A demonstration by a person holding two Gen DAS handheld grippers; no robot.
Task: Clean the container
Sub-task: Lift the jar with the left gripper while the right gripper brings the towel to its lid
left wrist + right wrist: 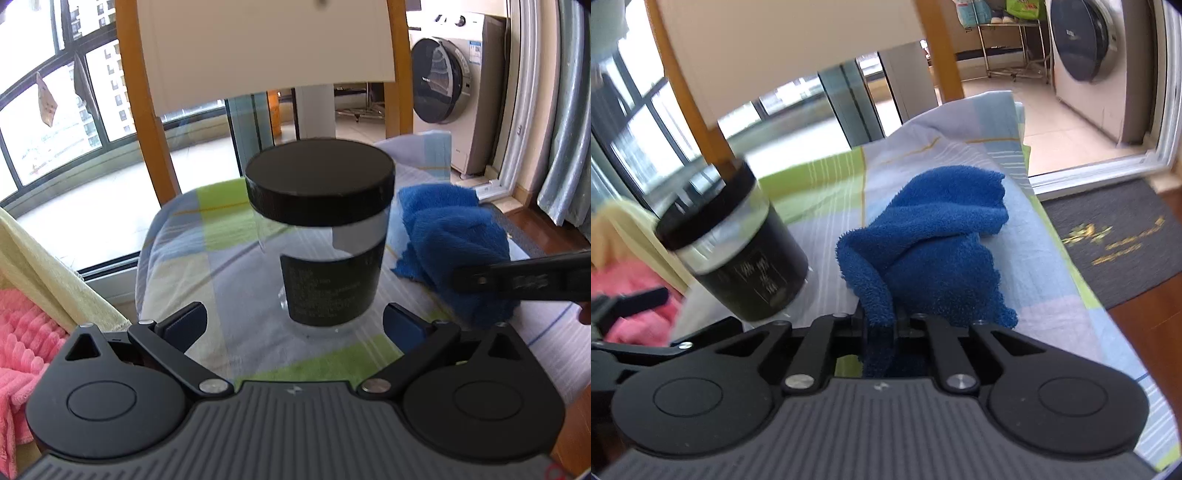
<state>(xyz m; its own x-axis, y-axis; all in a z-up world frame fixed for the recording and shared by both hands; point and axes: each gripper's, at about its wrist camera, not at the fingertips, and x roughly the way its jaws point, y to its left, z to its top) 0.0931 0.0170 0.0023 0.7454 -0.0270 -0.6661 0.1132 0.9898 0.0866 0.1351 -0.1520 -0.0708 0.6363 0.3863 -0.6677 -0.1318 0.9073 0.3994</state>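
A clear plastic jar [325, 254] with a black screw lid [320, 177] and a dark printed label is standing upright on a checked cloth in pale blue, green and white [207, 266] that is covering the seat of a wooden-framed chair [144, 110]. The left gripper [293, 325] is hovering just in front of the jar, its fingers [184, 321] spread wide on either side and not touching it. To the jar's right, a crumpled blue terry towel [934, 236] is lying on the same cloth, near but apart from the jar. The right gripper [881, 325] is pinching a fold of this towel, its fingers pressed together on the fabric. A front-loading washing machine [454, 85] is standing in the background, and a pink fluffy cloth [22, 354] is lying at the left.
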